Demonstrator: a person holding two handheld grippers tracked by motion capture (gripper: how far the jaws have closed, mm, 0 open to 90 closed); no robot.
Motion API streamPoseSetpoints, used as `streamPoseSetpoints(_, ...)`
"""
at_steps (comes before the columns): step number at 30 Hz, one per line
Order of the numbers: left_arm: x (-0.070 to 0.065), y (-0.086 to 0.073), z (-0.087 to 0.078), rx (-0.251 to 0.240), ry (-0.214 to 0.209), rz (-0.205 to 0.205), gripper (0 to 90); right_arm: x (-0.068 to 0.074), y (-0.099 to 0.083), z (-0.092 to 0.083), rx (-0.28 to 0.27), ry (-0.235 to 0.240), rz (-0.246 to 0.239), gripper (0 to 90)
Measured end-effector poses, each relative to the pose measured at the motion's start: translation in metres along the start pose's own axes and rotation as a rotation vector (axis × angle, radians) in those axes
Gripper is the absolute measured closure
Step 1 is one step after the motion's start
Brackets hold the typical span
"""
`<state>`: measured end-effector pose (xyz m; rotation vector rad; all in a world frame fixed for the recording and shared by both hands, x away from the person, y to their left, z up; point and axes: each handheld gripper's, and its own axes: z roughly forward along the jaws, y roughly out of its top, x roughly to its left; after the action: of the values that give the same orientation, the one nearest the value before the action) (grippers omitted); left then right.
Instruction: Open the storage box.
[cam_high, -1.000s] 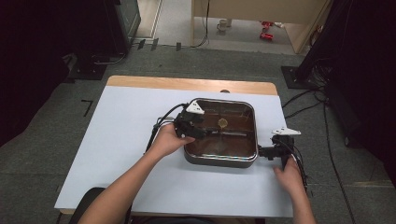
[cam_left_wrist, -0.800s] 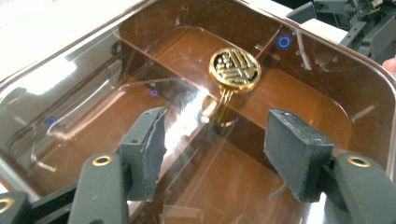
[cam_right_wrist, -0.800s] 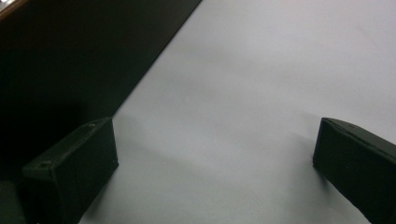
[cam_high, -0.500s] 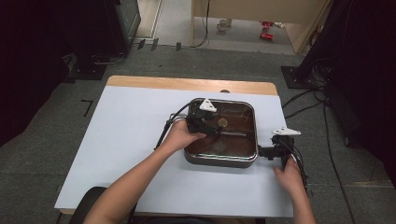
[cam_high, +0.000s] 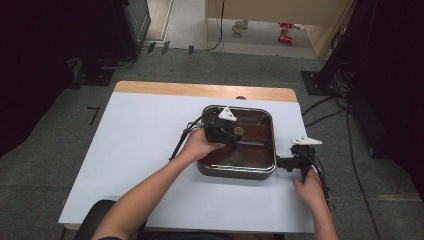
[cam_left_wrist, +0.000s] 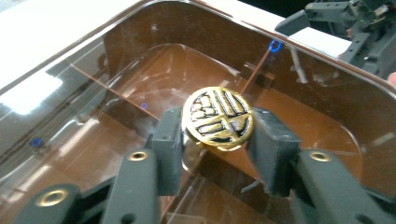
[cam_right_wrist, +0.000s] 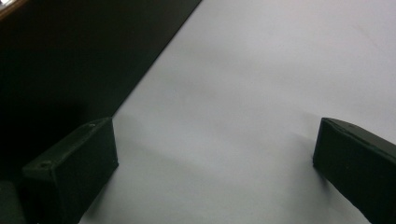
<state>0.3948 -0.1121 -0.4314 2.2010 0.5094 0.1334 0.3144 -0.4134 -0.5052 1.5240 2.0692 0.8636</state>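
Evidently left claw (cam_left_wrist: 217, 140) has just closed, pinching the lid's gold knob (cam_left_wrist: 217, 117) to lift it; right claw (cam_right_wrist: 210, 172), spread, idles on the worktop (cam_right_wrist: 261, 84).

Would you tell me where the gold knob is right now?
The gold knob sits on the glass lid, pinched by the left gripper; in the high view it is over the pan, mid-table.

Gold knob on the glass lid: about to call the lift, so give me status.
Left claw just closed, clamped on gold knob. Right claw open over white table, beside pan. Nothing in the way.
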Motion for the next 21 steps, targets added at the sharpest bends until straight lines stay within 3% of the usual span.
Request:
streamPoseSetpoints(3,-0.001,0.001,-0.002,0.008,0.007,0.006,58.7,0.0,0.0,0.0,0.0,0.0,-0.002,0.0)
streamPoseSetpoints(10,0.001,0.005,-0.01,-0.023,-0.023,-0.043,58.9,0.0,0.0,0.0,0.001,0.001,0.001,0.0)
streamPoseSetpoints(21,-0.008,0.019,-0.051,-0.102,0.001,0.001,58.9,0.0,0.0,0.0,0.001,0.002,0.003,0.0)
